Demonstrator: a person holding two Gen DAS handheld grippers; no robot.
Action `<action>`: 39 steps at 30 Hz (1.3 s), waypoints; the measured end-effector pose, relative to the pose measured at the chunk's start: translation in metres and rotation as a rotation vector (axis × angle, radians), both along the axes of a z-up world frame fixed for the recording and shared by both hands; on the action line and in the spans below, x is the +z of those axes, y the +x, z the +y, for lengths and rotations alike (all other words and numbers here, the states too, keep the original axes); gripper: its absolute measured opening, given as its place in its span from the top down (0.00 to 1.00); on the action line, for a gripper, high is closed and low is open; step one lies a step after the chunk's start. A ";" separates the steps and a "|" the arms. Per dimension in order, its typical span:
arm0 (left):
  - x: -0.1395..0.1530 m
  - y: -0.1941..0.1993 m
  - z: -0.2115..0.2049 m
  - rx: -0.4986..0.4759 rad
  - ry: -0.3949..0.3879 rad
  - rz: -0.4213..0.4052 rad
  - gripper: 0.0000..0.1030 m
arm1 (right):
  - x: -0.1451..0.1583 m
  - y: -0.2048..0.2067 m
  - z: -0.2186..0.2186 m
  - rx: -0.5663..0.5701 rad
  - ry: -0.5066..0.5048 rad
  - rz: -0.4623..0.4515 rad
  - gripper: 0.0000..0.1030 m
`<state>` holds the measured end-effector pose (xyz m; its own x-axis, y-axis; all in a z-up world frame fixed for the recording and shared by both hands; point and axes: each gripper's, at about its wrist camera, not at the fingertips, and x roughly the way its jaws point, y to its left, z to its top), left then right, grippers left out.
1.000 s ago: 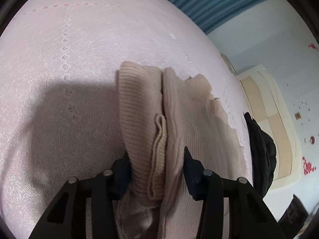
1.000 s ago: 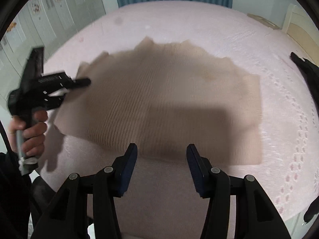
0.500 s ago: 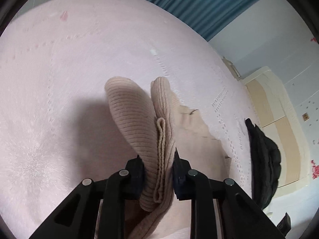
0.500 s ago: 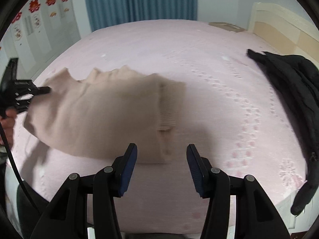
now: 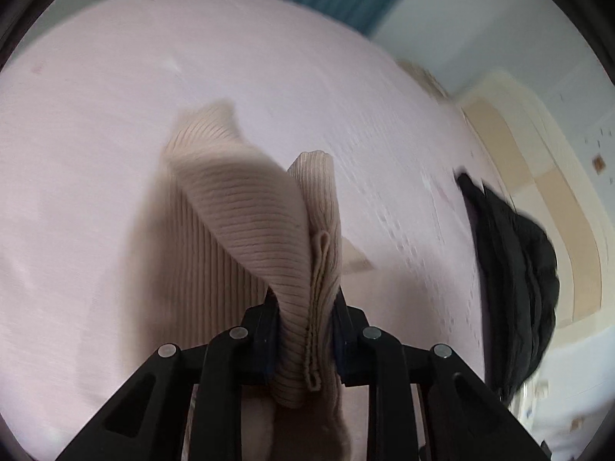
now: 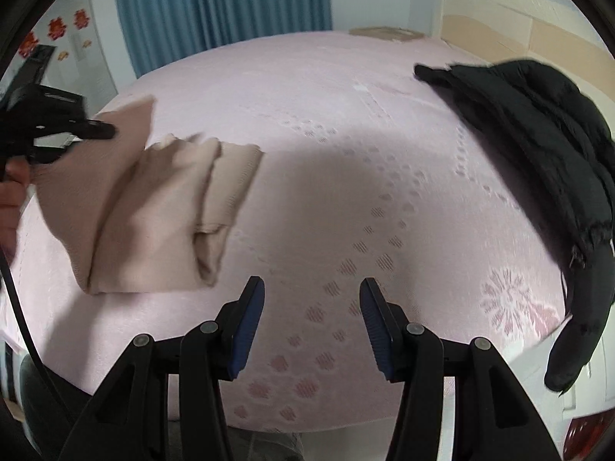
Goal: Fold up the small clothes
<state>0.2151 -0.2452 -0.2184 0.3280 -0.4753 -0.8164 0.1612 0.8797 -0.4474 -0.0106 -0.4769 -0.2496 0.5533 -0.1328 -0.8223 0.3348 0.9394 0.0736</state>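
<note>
A beige ribbed knit sweater (image 5: pixel 250 207) hangs bunched from my left gripper (image 5: pixel 305 317), which is shut on its folded edge and holds it up over the pink bed. In the right wrist view the same sweater (image 6: pixel 153 207) sits at the left, partly lifted and creased, its lower part resting on the bedspread, with the left gripper (image 6: pixel 96 130) clamped on its upper corner. My right gripper (image 6: pixel 309 307) is open and empty, over the bed's near edge, apart from the sweater to its left.
The pink patterned bedspread (image 6: pixel 346 153) fills both views. A black jacket (image 6: pixel 538 146) lies at the right side of the bed, also in the left wrist view (image 5: pixel 511 288). Blue curtain (image 6: pixel 223 11) and a cream headboard (image 6: pixel 519 34) stand behind.
My left gripper closed on the sweater's edge and lifted it, so the flat sweater is now bunched. My right gripper swung right, away from the sweater, staying open.
</note>
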 end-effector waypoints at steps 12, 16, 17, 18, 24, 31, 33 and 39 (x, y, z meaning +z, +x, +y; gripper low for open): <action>0.002 0.005 0.045 -0.130 -0.109 -0.039 0.51 | 0.005 0.046 0.016 0.115 0.144 -0.073 0.45; -0.001 0.007 0.103 -0.068 -0.076 -0.050 0.48 | 0.011 0.076 0.025 0.142 0.330 -0.153 0.41; -0.003 0.011 0.106 -0.060 -0.070 -0.046 0.48 | 0.010 0.083 0.027 0.145 0.368 -0.163 0.39; -0.007 0.010 0.117 -0.051 -0.062 -0.039 0.48 | 0.007 0.092 0.030 0.144 0.410 -0.170 0.39; -0.030 0.001 0.149 -0.063 -0.048 -0.012 0.48 | -0.019 0.130 0.038 0.077 0.503 -0.133 0.38; -0.049 -0.005 0.153 -0.087 -0.075 0.021 0.48 | -0.023 0.160 0.053 0.129 0.382 -0.092 0.75; -0.049 -0.007 0.153 -0.091 -0.085 0.017 0.48 | -0.010 0.151 0.052 0.169 0.369 -0.158 0.78; -0.043 -0.010 0.157 -0.107 -0.099 0.005 0.48 | -0.026 0.122 0.032 0.075 0.364 -0.187 0.79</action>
<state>0.2051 -0.0886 -0.2618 0.2676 -0.5855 -0.7652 0.2494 0.8092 -0.5320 0.1114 -0.4450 -0.2754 0.6945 0.1946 -0.6927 0.2159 0.8620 0.4586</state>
